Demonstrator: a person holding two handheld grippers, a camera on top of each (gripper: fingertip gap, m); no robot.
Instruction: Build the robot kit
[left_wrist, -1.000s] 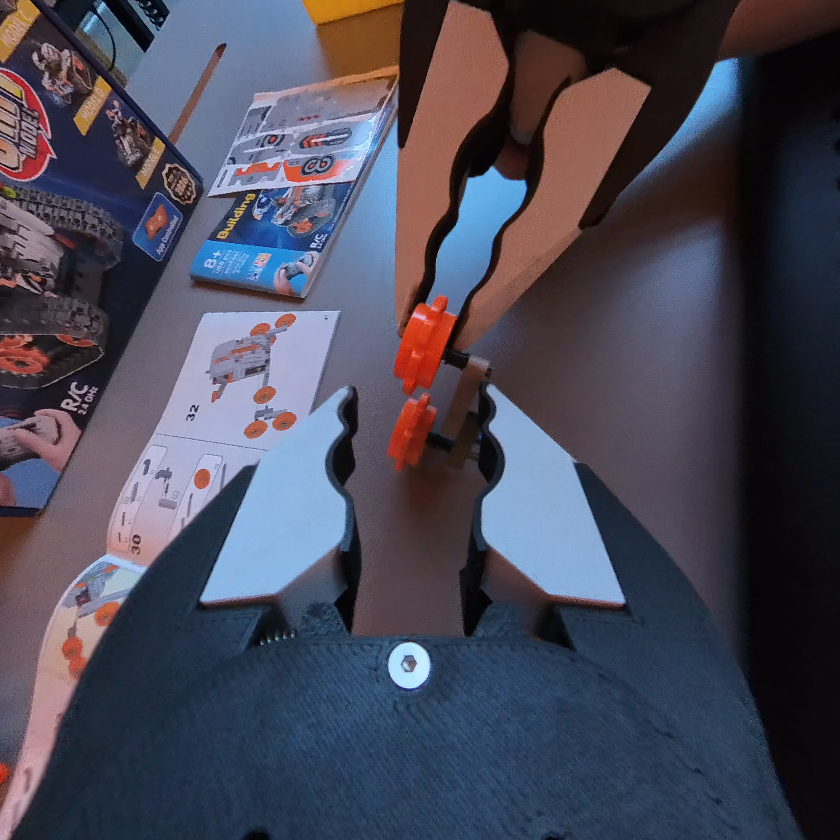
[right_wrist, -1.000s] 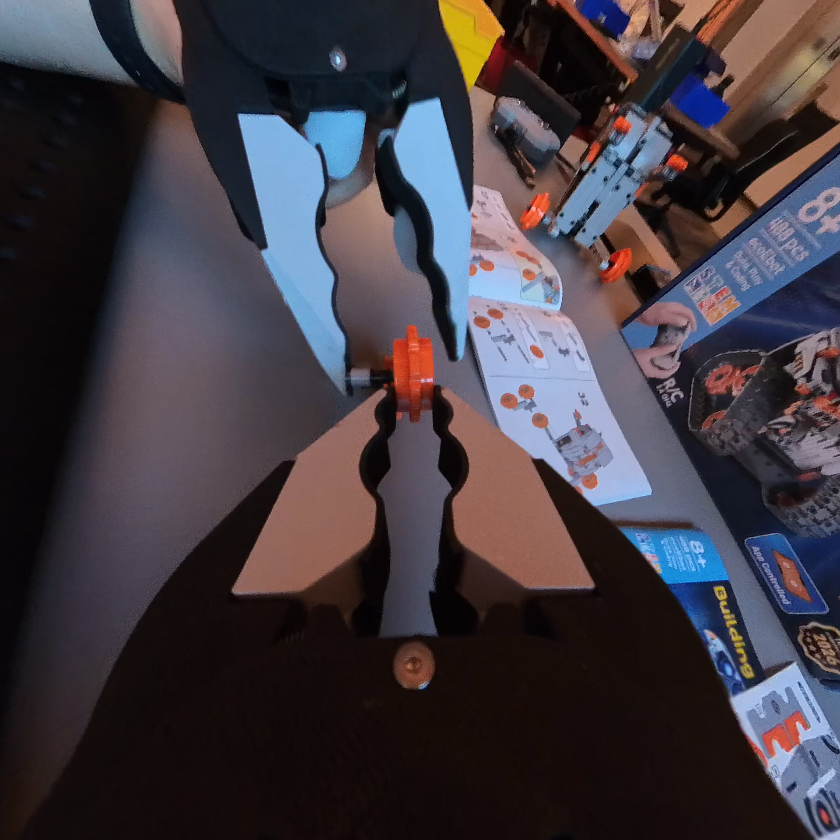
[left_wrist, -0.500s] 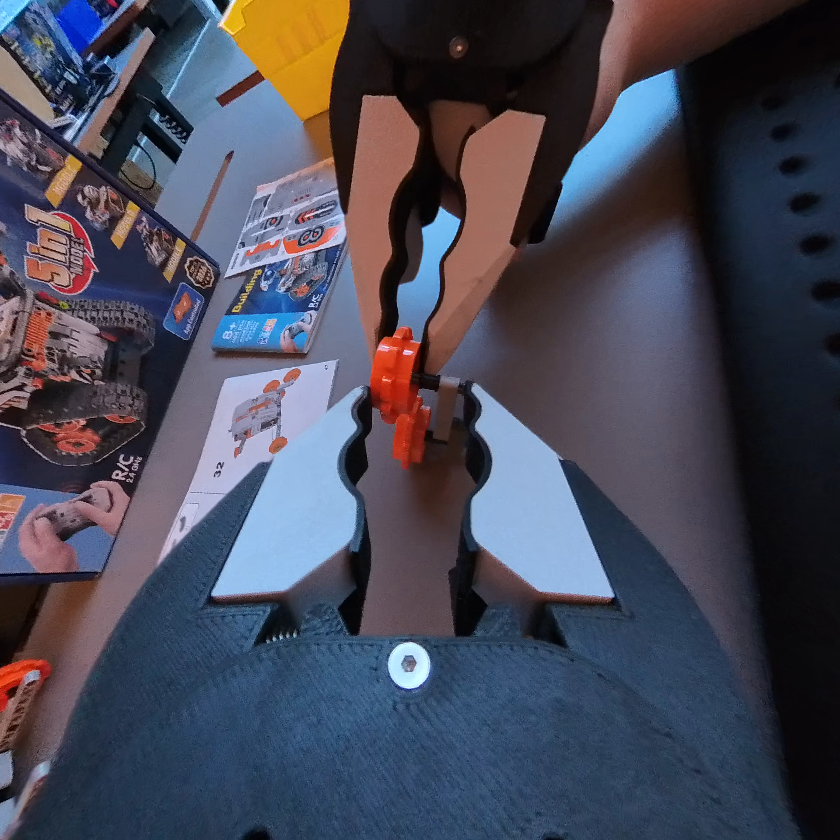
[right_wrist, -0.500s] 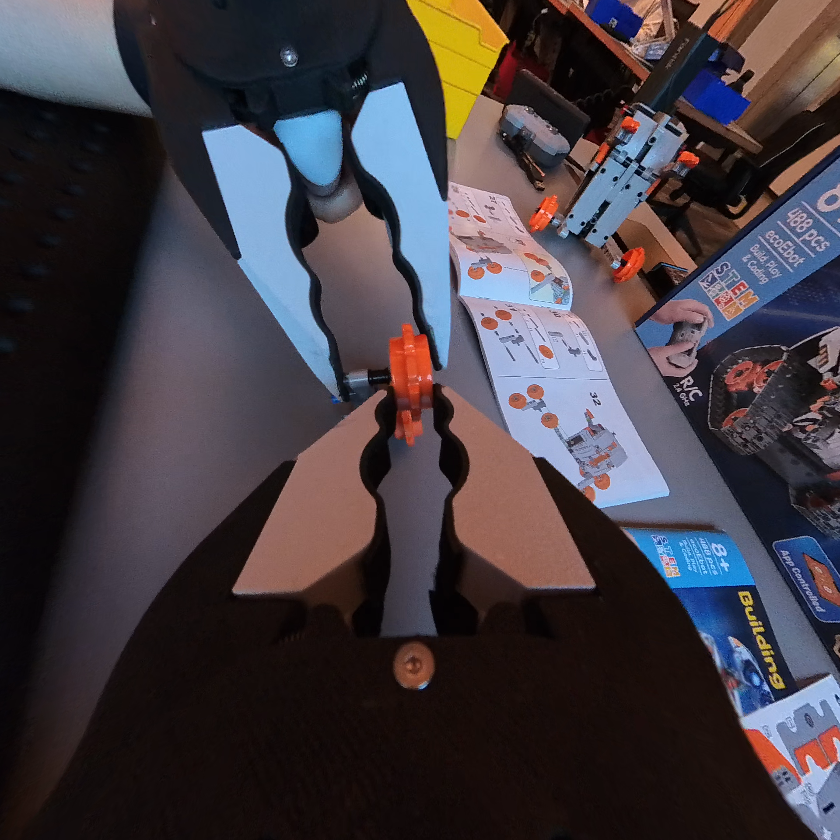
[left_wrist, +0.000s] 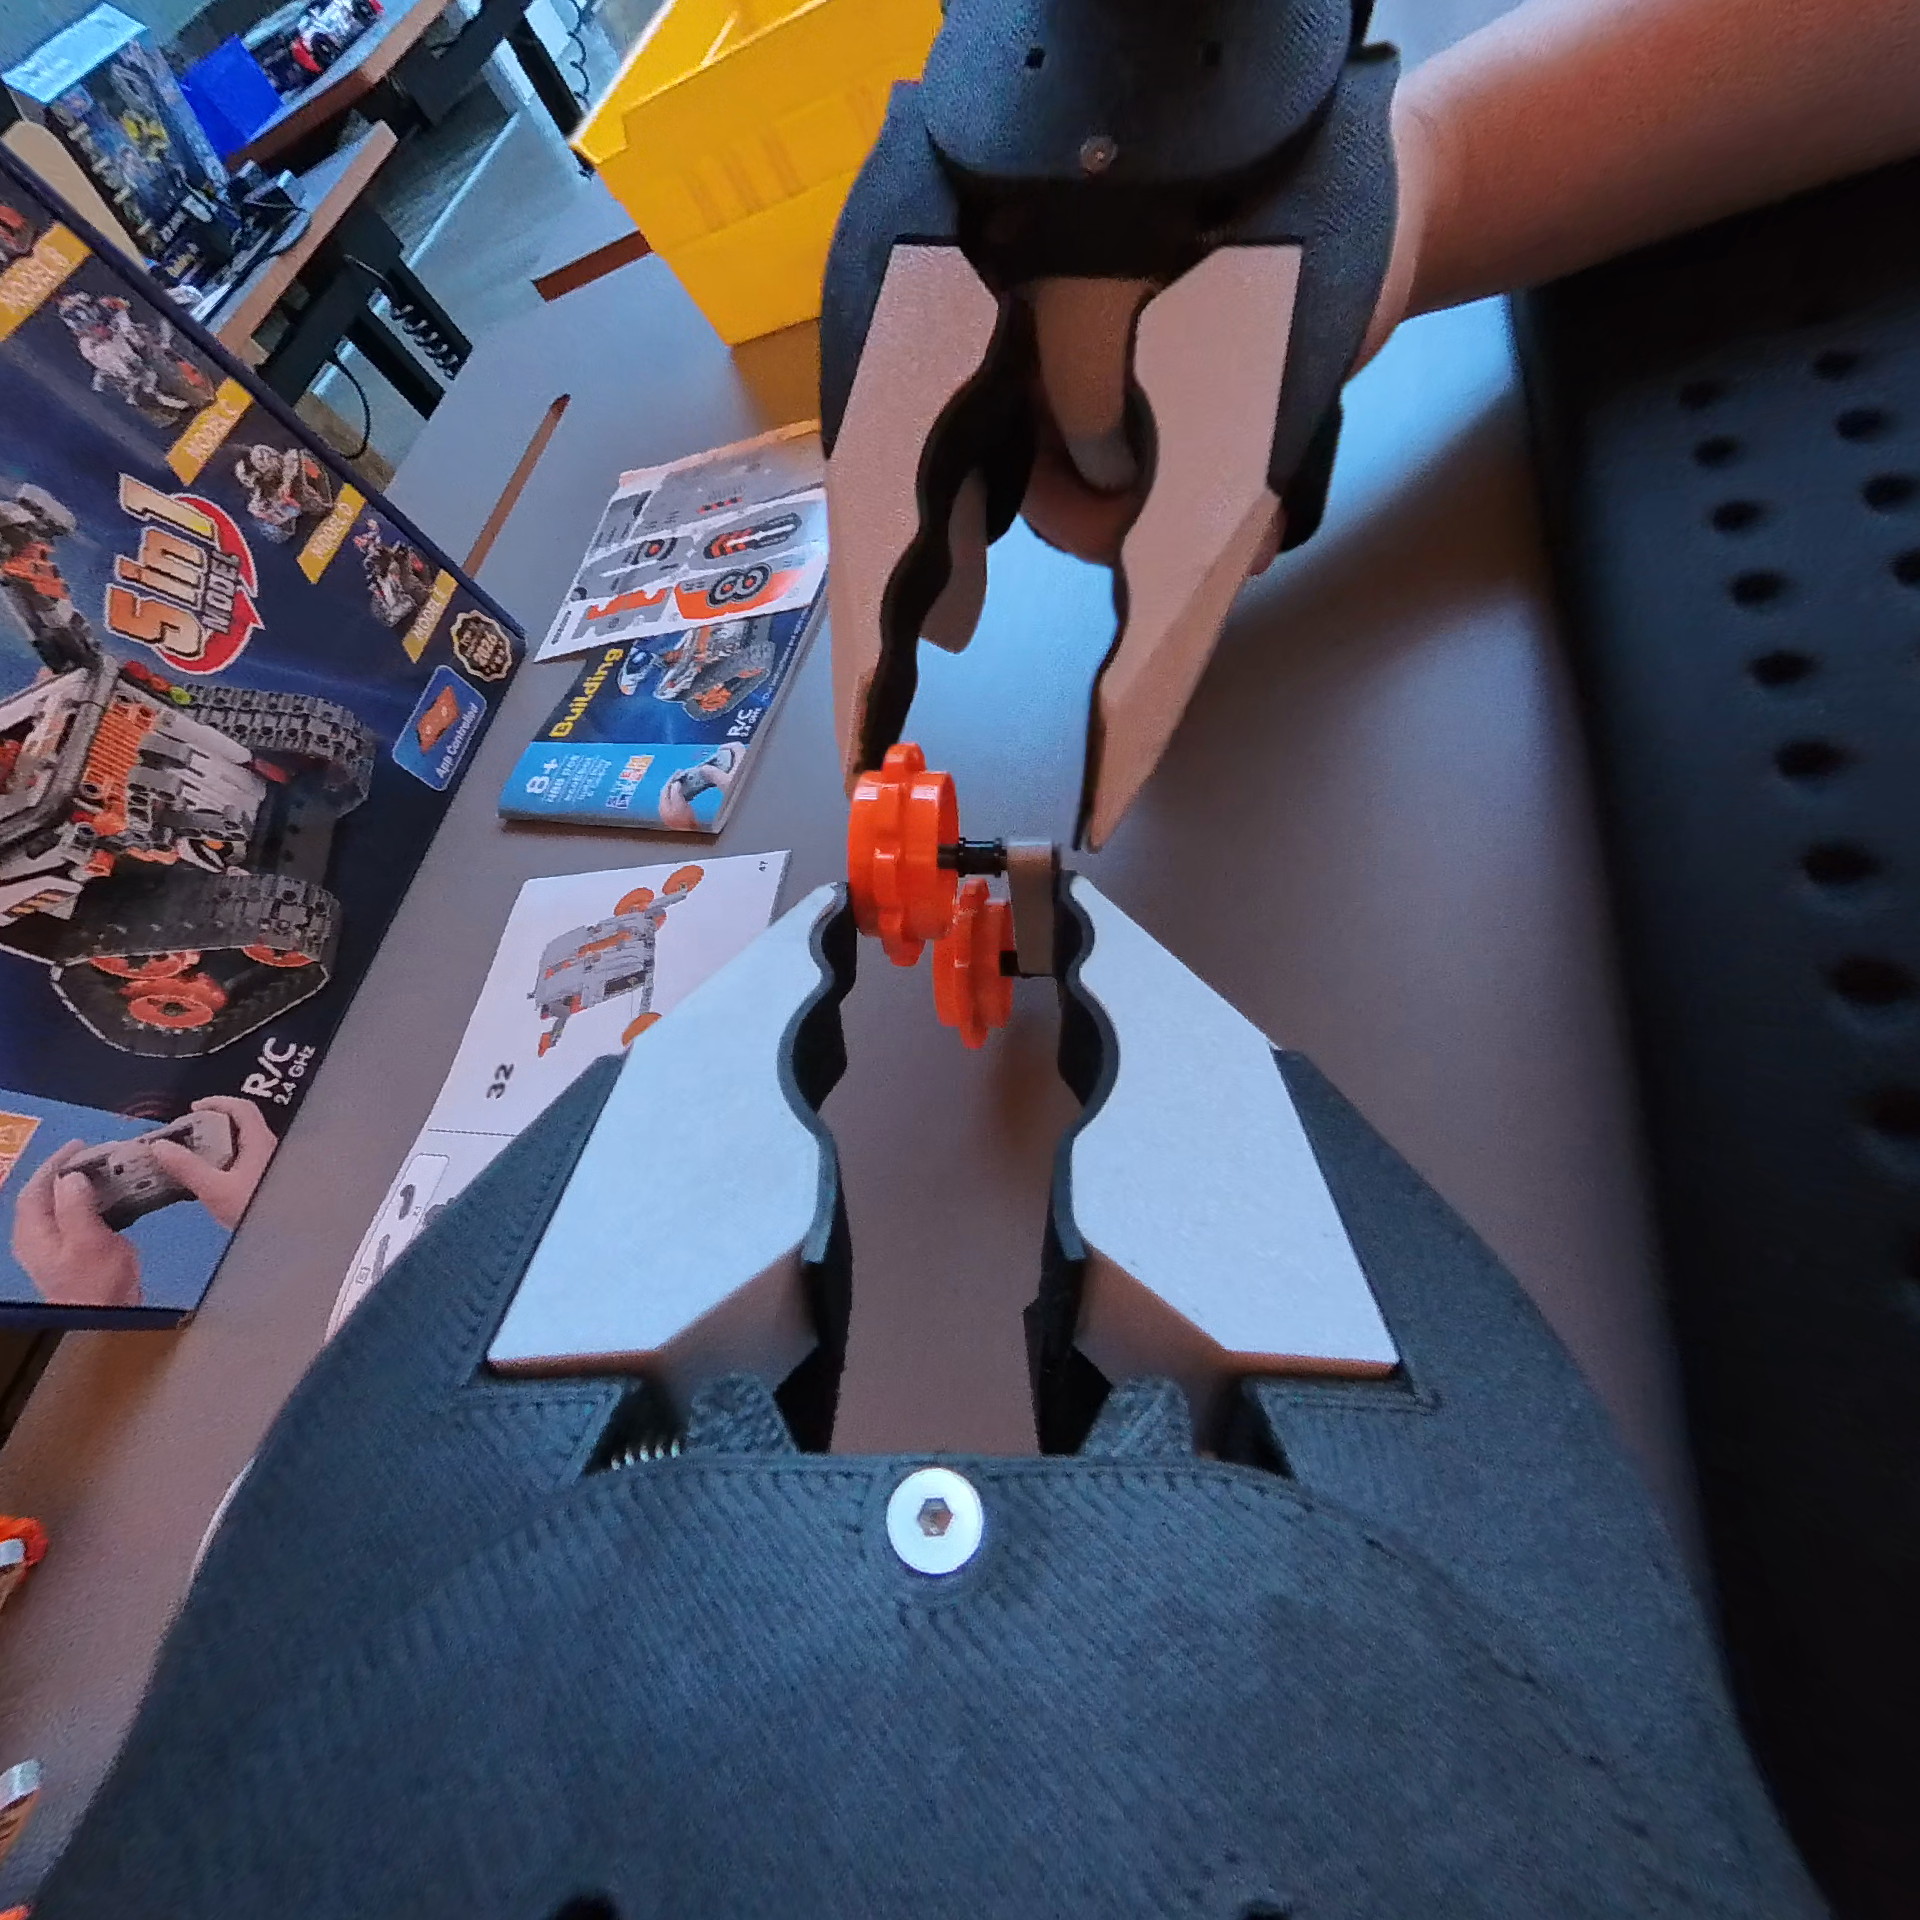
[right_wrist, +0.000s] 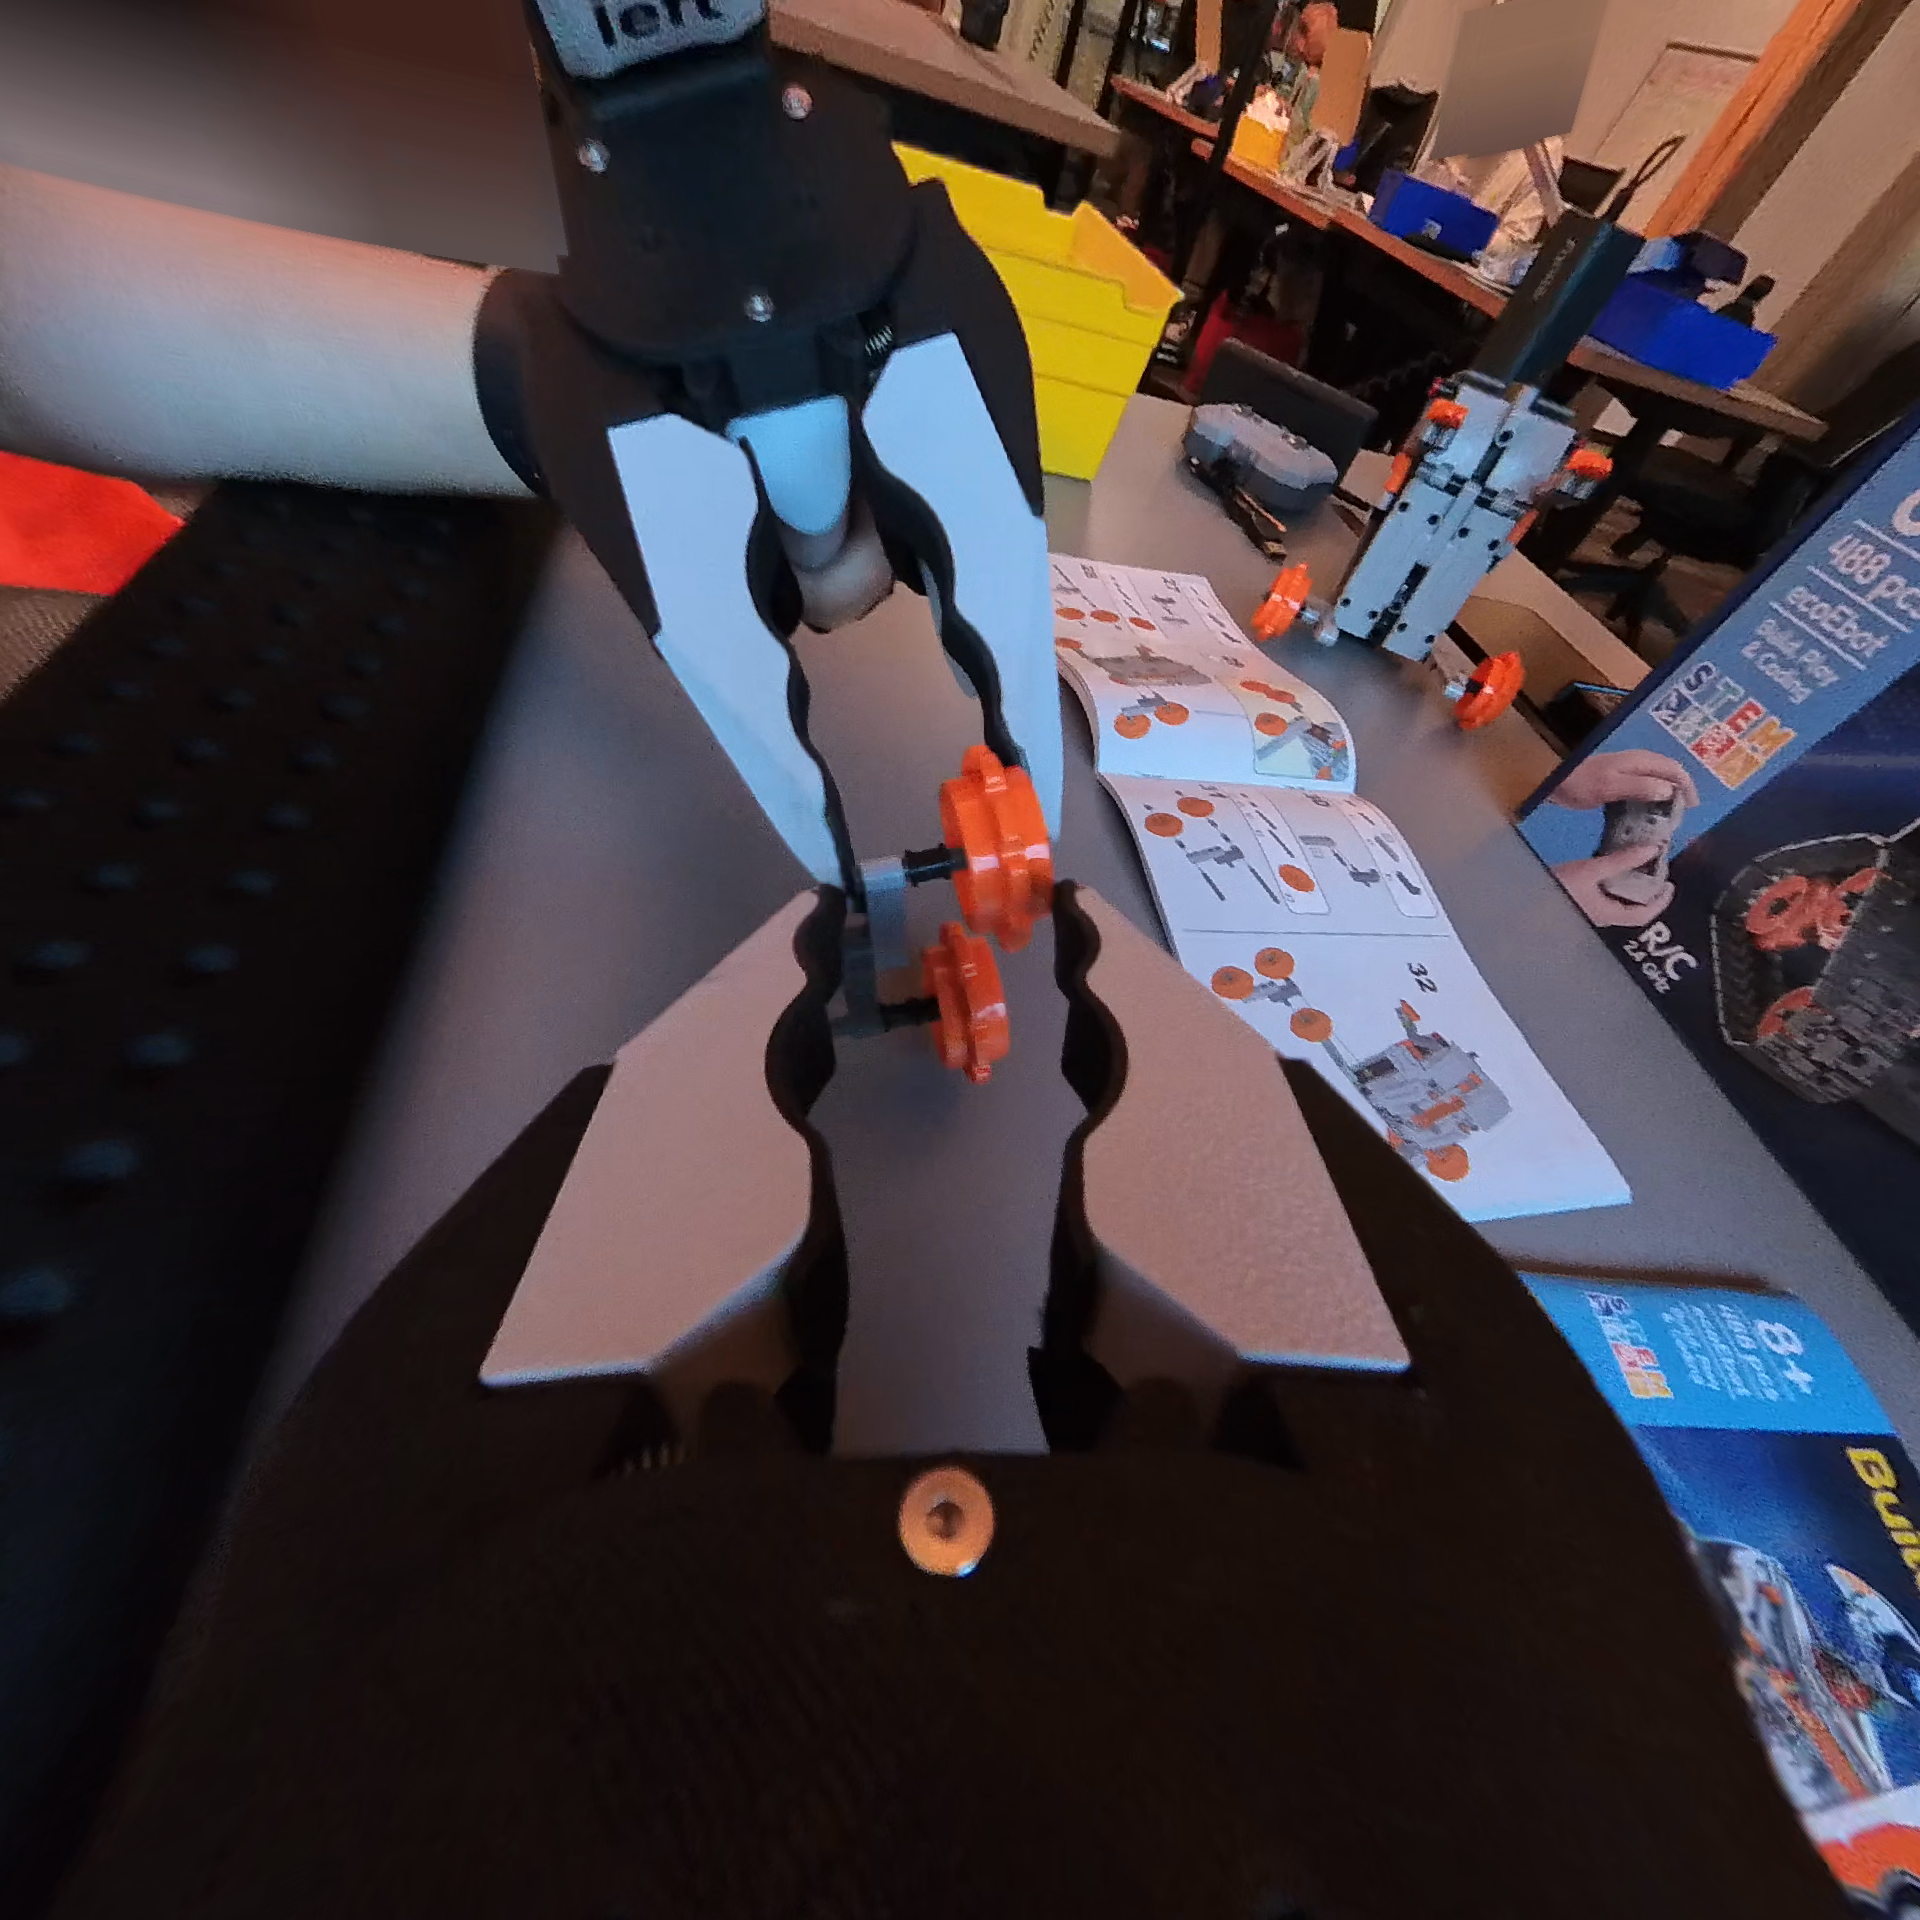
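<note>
The left gripper (left_wrist: 951, 899) pinches the wheel piece (left_wrist: 940, 894) between its tips; the right gripper (right_wrist: 940, 904), jaws spread, seemingly just touches it, tip to tip.

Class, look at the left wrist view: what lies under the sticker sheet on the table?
The sticker sheet lies on a blue booklet, whose lower cover shows. Its upper part is covered.
</note>
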